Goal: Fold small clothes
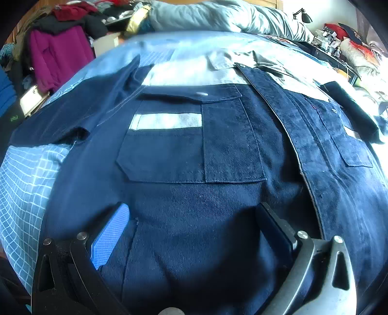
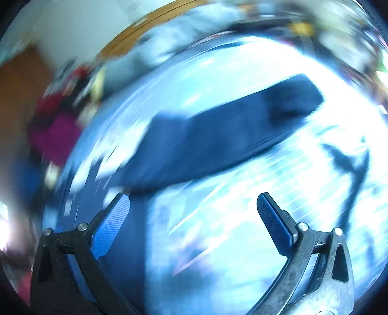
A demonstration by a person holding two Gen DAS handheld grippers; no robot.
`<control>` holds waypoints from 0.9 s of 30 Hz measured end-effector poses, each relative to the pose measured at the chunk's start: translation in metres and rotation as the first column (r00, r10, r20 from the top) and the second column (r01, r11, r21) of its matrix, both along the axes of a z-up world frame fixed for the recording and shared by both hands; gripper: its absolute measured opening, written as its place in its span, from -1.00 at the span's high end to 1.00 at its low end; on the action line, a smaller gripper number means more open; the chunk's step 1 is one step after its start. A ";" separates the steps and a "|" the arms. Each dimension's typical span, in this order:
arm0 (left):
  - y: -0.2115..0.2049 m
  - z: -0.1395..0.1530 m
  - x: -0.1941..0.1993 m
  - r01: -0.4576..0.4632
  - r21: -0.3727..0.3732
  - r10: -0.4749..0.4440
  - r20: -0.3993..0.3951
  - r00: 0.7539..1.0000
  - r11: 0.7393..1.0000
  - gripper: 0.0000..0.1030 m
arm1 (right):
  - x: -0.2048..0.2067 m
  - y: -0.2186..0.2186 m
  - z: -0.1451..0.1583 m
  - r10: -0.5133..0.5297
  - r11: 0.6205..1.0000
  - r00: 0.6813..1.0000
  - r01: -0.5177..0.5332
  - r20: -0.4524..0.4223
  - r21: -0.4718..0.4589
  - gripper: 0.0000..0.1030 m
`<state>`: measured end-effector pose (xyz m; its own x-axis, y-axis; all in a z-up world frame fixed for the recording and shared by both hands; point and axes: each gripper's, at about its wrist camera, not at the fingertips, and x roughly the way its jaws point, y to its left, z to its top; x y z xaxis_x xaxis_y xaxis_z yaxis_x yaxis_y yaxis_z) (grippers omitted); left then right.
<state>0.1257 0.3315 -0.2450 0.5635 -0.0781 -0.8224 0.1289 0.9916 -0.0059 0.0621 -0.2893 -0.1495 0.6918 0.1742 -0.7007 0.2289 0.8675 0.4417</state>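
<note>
A navy work shirt [image 1: 184,155] with grey yoke, chest pockets and a silver reflective strip [image 1: 167,121] lies spread flat on the bed, front up, collar at the far end. My left gripper [image 1: 194,218] hovers open just over its lower front, fingers spread wide with the cloth beneath them. In the right wrist view everything is motion-blurred: the shirt's dark sleeve [image 2: 218,135] stretches across the pale bedsheet, and my right gripper [image 2: 194,206] is open with nothing between its blue pads.
A light blue checked bedsheet [image 1: 26,174] covers the bed. A grey-blue duvet [image 1: 218,17] is bunched at the head. Piled clothes, including a magenta garment [image 1: 58,55], stand at the left. A cluttered surface with a lamp [image 1: 303,14] lies at the right.
</note>
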 end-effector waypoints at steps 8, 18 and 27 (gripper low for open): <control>-0.002 0.000 0.003 -0.010 0.014 0.010 -0.010 1.000 1.000 -1.00 | 0.042 -0.121 -0.033 -0.203 0.964 0.979 0.205 -0.026 0.171 -0.93; -0.004 0.002 0.012 0.004 0.029 -0.003 -0.029 1.000 1.000 -1.00 | 0.068 -0.126 -0.050 -0.200 0.958 0.978 0.208 -0.058 0.200 0.61; 0.023 0.004 0.011 0.002 -0.022 -0.004 -0.056 0.998 1.000 -1.00 | 0.116 0.089 0.104 0.194 0.966 0.936 -0.234 0.295 0.107 0.88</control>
